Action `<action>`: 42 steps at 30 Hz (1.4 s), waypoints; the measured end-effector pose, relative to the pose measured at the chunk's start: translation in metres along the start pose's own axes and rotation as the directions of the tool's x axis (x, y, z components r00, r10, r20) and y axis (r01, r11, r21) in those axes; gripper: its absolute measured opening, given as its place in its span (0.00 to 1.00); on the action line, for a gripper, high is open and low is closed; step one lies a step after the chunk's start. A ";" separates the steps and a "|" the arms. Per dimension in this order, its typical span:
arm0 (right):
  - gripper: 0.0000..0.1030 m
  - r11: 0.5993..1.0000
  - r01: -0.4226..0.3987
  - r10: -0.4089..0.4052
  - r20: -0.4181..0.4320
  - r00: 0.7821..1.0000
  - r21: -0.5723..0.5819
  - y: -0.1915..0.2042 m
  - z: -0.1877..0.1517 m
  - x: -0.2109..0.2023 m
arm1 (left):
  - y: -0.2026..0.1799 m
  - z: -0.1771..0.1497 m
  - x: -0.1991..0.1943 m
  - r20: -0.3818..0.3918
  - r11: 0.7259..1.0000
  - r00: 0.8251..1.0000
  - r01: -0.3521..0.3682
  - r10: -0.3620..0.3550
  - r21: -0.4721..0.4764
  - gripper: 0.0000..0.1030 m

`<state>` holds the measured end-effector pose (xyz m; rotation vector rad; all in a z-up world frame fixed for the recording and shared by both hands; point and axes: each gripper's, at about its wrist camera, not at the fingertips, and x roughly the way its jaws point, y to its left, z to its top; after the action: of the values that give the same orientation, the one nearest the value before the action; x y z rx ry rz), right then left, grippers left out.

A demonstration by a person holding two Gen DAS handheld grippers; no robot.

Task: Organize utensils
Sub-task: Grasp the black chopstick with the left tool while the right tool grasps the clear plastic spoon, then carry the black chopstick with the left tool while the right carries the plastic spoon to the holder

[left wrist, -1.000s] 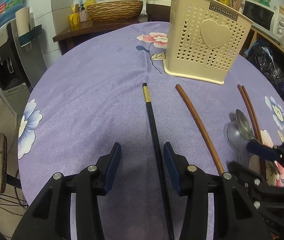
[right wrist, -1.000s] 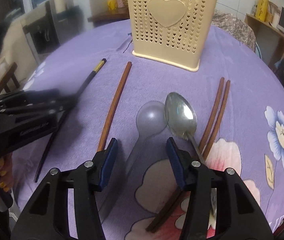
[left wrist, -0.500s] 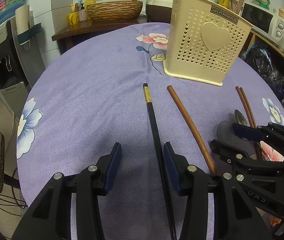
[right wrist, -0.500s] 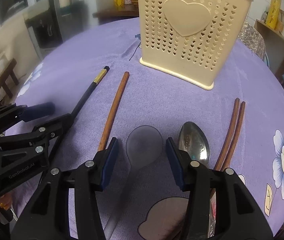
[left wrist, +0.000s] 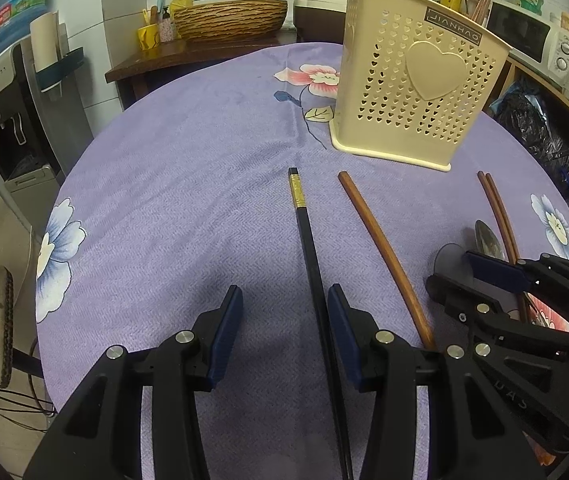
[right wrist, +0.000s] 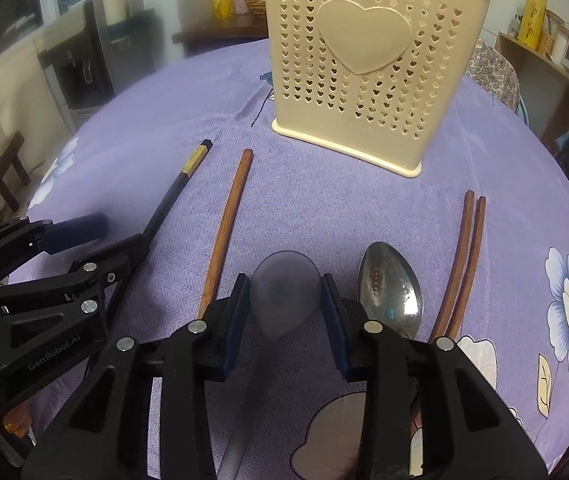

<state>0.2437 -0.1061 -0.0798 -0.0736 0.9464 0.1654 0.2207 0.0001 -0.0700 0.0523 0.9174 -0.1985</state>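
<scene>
Left hand-held gripper (left wrist: 280, 322): I hold it low over the table (left wrist: 188, 200); its jaws stand apart around the black chopstick (left wrist: 311, 268), which runs close by the right pad (left wrist: 338, 328) and well off the left pad; whether that pad touches it I cannot tell; nothing is pinched.
Right hand-held gripper (right wrist: 284, 308): my jaws are closing on the grey spoon (right wrist: 286, 288); its bowl lies between the pads; they sit right at its edges, and I cannot tell whether they press yet.
Grey spoon: flat on the purple cloth, bowl toward the holder, handle running back under my gripper.
Metal spoon (right wrist: 390, 296): just right of the grey one, outside my right pad.
Brown chopstick (right wrist: 226, 224): single, lying between the black chopstick and the grey spoon.
Chopstick pair (right wrist: 464, 256): two brown sticks side by side, right of the metal spoon.
Holder (right wrist: 368, 64): cream, heart-pierced, upright at the far side of the table, apart from everything lying on it.
</scene>
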 end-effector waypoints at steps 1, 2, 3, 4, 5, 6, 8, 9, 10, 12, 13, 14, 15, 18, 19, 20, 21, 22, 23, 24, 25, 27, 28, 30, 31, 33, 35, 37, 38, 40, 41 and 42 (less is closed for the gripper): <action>0.36 1.000 -0.001 0.001 0.000 1.000 -0.001 -0.001 0.000 0.000 | -0.001 0.001 0.001 -0.002 1.000 1.000 -0.004 0.004 0.003 0.44; 0.36 1.000 -0.001 0.001 0.001 1.000 -0.002 -0.001 0.000 0.000 | -0.002 0.002 0.002 -0.006 1.000 1.000 -0.009 0.009 0.009 0.44; 0.36 1.000 -0.002 0.002 0.001 1.000 -0.001 -0.001 0.000 0.000 | -0.003 0.004 0.003 -0.010 1.000 1.000 -0.013 0.013 0.016 0.44; 0.36 1.000 -0.003 0.003 0.002 1.000 0.000 -0.001 0.000 0.000 | -0.003 0.006 0.005 -0.015 1.000 1.000 -0.018 0.018 0.025 0.44; 0.36 1.000 -0.004 0.004 0.002 1.000 0.000 -0.001 0.000 0.000 | -0.003 0.009 0.007 -0.018 0.999 1.000 -0.022 0.023 0.029 0.44; 0.36 1.000 -0.005 0.005 0.003 1.000 0.000 -0.001 0.000 0.000 | -0.003 0.013 0.010 -0.024 0.999 0.999 -0.028 0.029 0.033 0.44; 0.36 1.000 -0.006 0.006 0.007 1.000 0.000 -0.002 -0.001 0.000 | -0.004 0.020 0.016 -0.036 0.998 0.999 -0.034 0.035 0.044 0.44; 0.36 1.000 -0.005 0.005 0.009 1.000 -0.001 -0.002 -0.002 0.000 | -0.005 0.024 0.018 -0.041 0.998 0.998 -0.039 0.041 0.053 0.44; 0.36 1.000 -0.005 0.005 0.010 1.000 0.000 -0.002 -0.002 0.000 | -0.005 0.030 0.023 -0.045 0.997 0.998 -0.046 0.049 0.065 0.45; 0.36 1.000 -0.005 0.005 0.011 1.000 0.001 -0.002 -0.002 0.000 | -0.004 0.039 0.029 -0.053 0.997 0.997 -0.048 0.051 0.064 0.46; 0.36 1.000 -0.005 0.005 0.010 1.000 0.002 -0.001 -0.002 0.000 | -0.004 0.044 0.032 -0.060 0.997 0.997 -0.049 0.053 0.063 0.46; 0.36 1.000 -0.006 0.006 0.011 1.000 0.001 -0.001 -0.002 0.000 | -0.004 0.049 0.036 -0.066 0.997 0.996 -0.049 0.054 0.065 0.45; 0.36 1.000 -0.005 0.005 0.011 1.000 0.001 -0.001 -0.002 0.000 | -0.005 0.052 0.038 -0.069 0.997 0.996 -0.049 0.054 0.065 0.44; 0.36 1.000 -0.006 0.006 0.012 1.000 0.003 -0.001 -0.002 0.000 | -0.007 0.059 0.042 -0.074 0.996 0.996 -0.051 0.056 0.067 0.36; 0.36 1.000 -0.006 0.006 0.011 1.000 0.003 -0.001 -0.002 0.000 | -0.008 0.059 0.041 -0.070 0.996 0.996 -0.050 0.055 0.071 0.31; 0.36 1.000 -0.006 0.006 0.011 1.000 0.003 -0.001 -0.002 0.000 | -0.009 0.058 0.041 -0.066 0.996 0.996 -0.053 0.057 0.072 0.27; 0.36 1.000 -0.006 0.006 0.012 1.000 0.004 -0.001 -0.002 0.000 | -0.010 0.057 0.040 -0.062 0.996 0.996 -0.054 0.058 0.071 0.21; 0.36 1.000 -0.006 0.006 0.013 1.000 0.004 -0.001 -0.002 -0.001 | -0.010 0.057 0.040 -0.061 0.996 0.996 -0.054 0.058 0.070 0.15; 0.36 1.000 -0.006 0.006 0.014 1.000 0.004 -0.001 -0.002 -0.001 | -0.011 0.057 0.040 -0.060 0.996 0.996 -0.056 0.061 0.069 0.12; 0.36 1.000 -0.006 0.006 0.013 1.000 0.004 -0.001 -0.002 -0.001 | -0.011 0.057 0.040 -0.059 0.996 0.996 -0.060 0.064 0.068 0.10; 0.36 1.000 -0.007 0.007 0.013 1.000 0.005 -0.002 -0.003 -0.001 | -0.011 0.057 0.040 -0.058 0.996 0.996 -0.059 0.063 0.065 0.10; 0.36 1.000 -0.009 0.009 0.015 1.000 0.007 -0.002 -0.003 -0.001 | -0.010 0.056 0.039 -0.055 0.997 0.997 -0.056 0.059 0.056 0.10; 0.36 1.000 -0.009 0.009 0.015 1.000 0.006 -0.002 -0.003 -0.001 | -0.009 0.056 0.039 -0.053 0.997 0.997 -0.055 0.058 0.055 0.09; 0.36 1.000 -0.012 0.012 0.015 1.000 0.008 -0.003 -0.003 -0.001 | -0.009 0.057 0.039 -0.052 0.997 0.997 -0.054 0.057 0.053 0.09; 0.36 1.000 -0.014 0.014 0.016 1.000 0.011 -0.004 -0.003 -0.002 | -0.008 0.057 0.039 -0.051 0.998 0.997 -0.051 0.054 0.048 0.09; 0.36 1.000 -0.021 0.020 0.018 1.000 0.015 -0.006 -0.003 -0.002 | -0.005 0.058 0.039 -0.047 0.999 0.998 -0.039 0.041 0.028 0.09; 0.36 0.999 -0.036 0.035 0.022 0.999 0.025 -0.010 -0.003 -0.002 | -0.002 0.061 0.036 -0.030 0.999 0.999 -0.036 0.037 0.014 0.09; 0.36 0.998 -0.055 0.054 0.033 0.998 0.040 -0.013 -0.002 -0.005 | 0.001 0.063 0.029 -0.007 1.000 1.000 -0.023 0.023 -0.003 0.09; 0.36 0.997 -0.060 0.058 0.044 0.997 0.044 -0.015 -0.002 -0.008 | 0.002 0.064 0.024 0.005 1.000 1.000 -0.015 0.015 -0.011 0.09; 0.36 0.997 -0.064 0.060 0.074 0.995 0.051 -0.017 0.000 -0.017 | 0.004 0.068 0.010 0.044 1.000 0.999 0.002 -0.001 -0.023 0.08; 0.36 0.996 -0.072 0.067 0.085 0.994 0.054 -0.019 0.001 -0.021 | 0.003 0.069 0.004 0.059 1.000 0.998 0.009 -0.008 -0.026 0.09; 0.36 0.995 -0.083 0.078 0.097 0.992 0.055 -0.021 0.002 -0.028 | 0.004 0.070 -0.003 0.078 0.999 0.997 0.018 -0.016 -0.029 0.08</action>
<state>0.2331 -0.1295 -0.0564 0.0273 0.8590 0.2136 0.2741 -0.0045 -0.0254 0.0091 0.8437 -0.2016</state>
